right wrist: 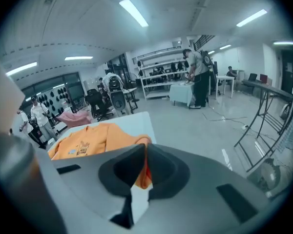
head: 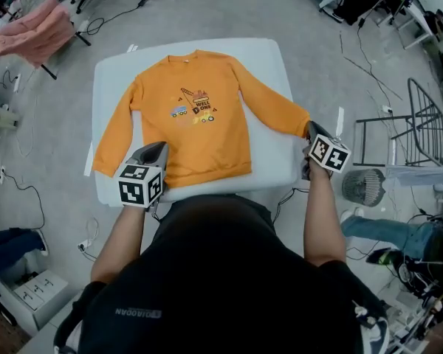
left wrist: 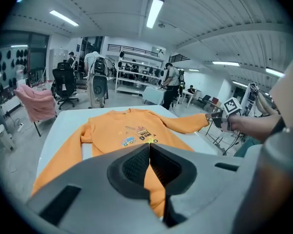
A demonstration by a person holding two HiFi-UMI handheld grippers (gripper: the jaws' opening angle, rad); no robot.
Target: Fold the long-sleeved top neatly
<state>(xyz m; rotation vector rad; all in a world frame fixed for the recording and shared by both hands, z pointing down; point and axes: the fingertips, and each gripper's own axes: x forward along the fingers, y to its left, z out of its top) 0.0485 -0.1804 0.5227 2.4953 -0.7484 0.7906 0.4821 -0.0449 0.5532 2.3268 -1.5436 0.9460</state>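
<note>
Orange top [head: 207, 146] carries the print "WELL DONE".

Left tongs [left wrist: 149, 146] pinch the hem of an orange top [left wrist: 112, 130] spread on a white worktop [left wrist: 63, 123].

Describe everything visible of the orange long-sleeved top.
The orange long-sleeved top lies front up, flat on the white table, collar away from the person. It looks like soft sweatshirt knit, with a small vehicle print on the chest. The right gripper pinches the right-hand sleeve's cuff at the table's edge; the left gripper is shut on the hem.
</note>
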